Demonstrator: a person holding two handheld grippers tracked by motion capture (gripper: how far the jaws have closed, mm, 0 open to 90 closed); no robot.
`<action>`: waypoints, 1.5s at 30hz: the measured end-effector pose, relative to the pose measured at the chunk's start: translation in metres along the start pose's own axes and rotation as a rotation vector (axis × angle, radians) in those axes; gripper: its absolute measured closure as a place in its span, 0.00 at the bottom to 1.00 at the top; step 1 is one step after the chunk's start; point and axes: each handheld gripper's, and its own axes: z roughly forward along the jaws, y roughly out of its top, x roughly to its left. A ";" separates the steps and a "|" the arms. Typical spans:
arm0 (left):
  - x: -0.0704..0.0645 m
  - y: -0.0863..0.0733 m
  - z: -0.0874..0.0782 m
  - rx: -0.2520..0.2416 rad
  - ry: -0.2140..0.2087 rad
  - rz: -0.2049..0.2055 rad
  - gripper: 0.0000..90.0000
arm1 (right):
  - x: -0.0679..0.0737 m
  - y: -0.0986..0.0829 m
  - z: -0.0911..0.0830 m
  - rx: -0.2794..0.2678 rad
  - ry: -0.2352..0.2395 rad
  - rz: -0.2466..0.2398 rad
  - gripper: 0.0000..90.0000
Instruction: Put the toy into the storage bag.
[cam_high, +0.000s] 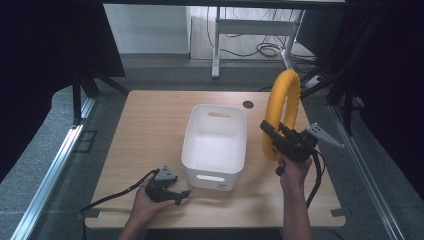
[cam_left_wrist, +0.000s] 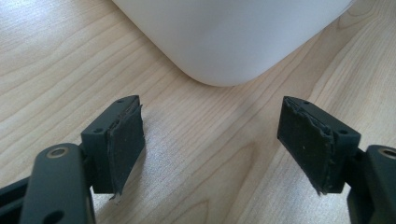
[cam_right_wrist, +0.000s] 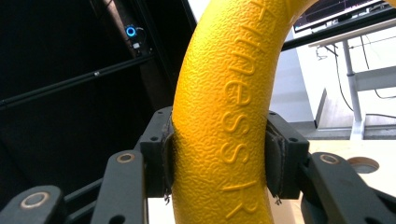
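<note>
At the left of the high view, the person's left hand (cam_high: 145, 202) rests low on the wooden tabletop (cam_high: 150, 130), holding the left gripper (cam_high: 176, 198) near the front edge. A black cable (cam_high: 117, 195) trails from it leftward across the wood. This gripper lies just beside the near left corner of the white plastic bin (cam_high: 216, 145), apart from it. In the left gripper view its two black fingers (cam_left_wrist: 123, 144) stand wide apart with nothing between them but bare wood grain, and the rounded white corner of the bin (cam_left_wrist: 233, 42) sits just ahead of them. The rubber pads on both fingers look frayed at their edges.

The bin stands near the middle of the tabletop, open side up, with a slot handle cut into its far wall and another in its near wall.

To the right of the bin, the person's right hand (cam_high: 292, 172) holds the right gripper (cam_high: 270, 136) raised above the tabletop. Its fingers are clamped on a yellow foam fitness ring (cam_high: 282, 112), which stands upright in the air beside the bin's right wall, its lower arc in the grip and its top arc rising toward the far edge of the tabletop. In the right gripper view the ring (cam_right_wrist: 224, 116) fills the gap between the fingers (cam_right_wrist: 159, 154), both pads pressed against its pebbled surface, and raised lettering runs along the curve. A grey three-cornered plate (cam_high: 322, 134) juts from the gripper toward the right.
</note>
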 end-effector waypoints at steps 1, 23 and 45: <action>0.000 0.000 0.000 0.000 0.000 0.000 0.25 | 0.001 0.000 0.001 -0.003 0.001 -0.001 0.57; 0.000 0.000 0.000 0.002 -0.002 0.003 0.25 | 0.039 0.003 0.010 -0.144 0.018 -0.065 0.57; 0.001 0.001 -0.001 0.005 -0.006 0.009 0.25 | 0.084 0.005 0.025 -0.254 -0.021 -0.114 0.57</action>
